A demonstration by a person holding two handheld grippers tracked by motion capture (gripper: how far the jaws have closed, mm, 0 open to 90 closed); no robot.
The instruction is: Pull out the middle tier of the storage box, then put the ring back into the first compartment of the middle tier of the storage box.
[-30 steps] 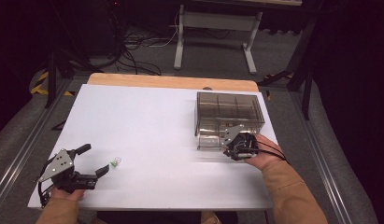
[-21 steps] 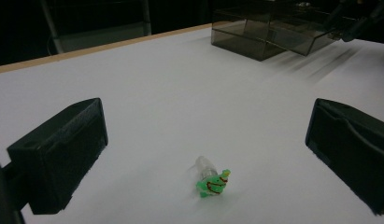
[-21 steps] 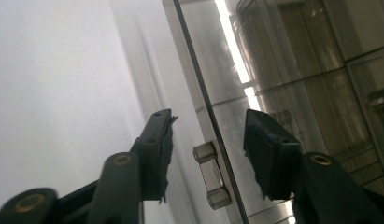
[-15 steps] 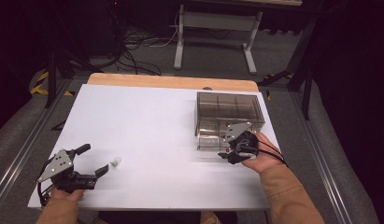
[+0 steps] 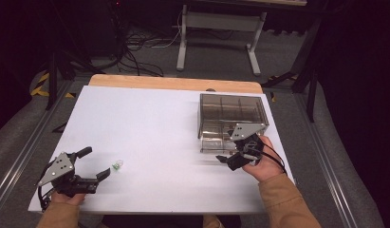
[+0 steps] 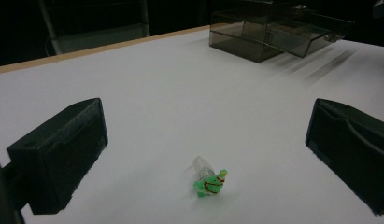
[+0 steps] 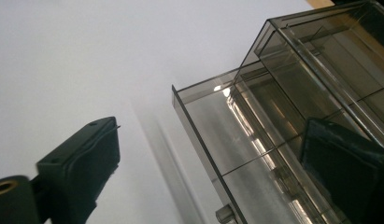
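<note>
— Which claw is nearer the little green thing?

— My left claw (image 5: pixel 90 164), at the lower left of the high view. It stands spread wide with nothing between its jaws and touches nothing. The small green toy (image 6: pixel 208 179) lies on the white table (image 5: pixel 150 123) just ahead of it, near the middle of the gap in the left gripper view, a bit closer to the right-hand jaw.

— How does it lie?

— Its clear end points up and to the left in that view, the green end down and to the right, so roughly slantwise across the gap. I judge a short push forward and down would bracket it.

— And your right claw?

— My right claw (image 5: pixel 230 159), at the lower right, has just been opening; nothing is between its jaws. It hangs at the pulled-out drawer (image 7: pixel 236 140) of the smoky compartment box (image 5: pixel 233 111), well apart from the toy.
</note>
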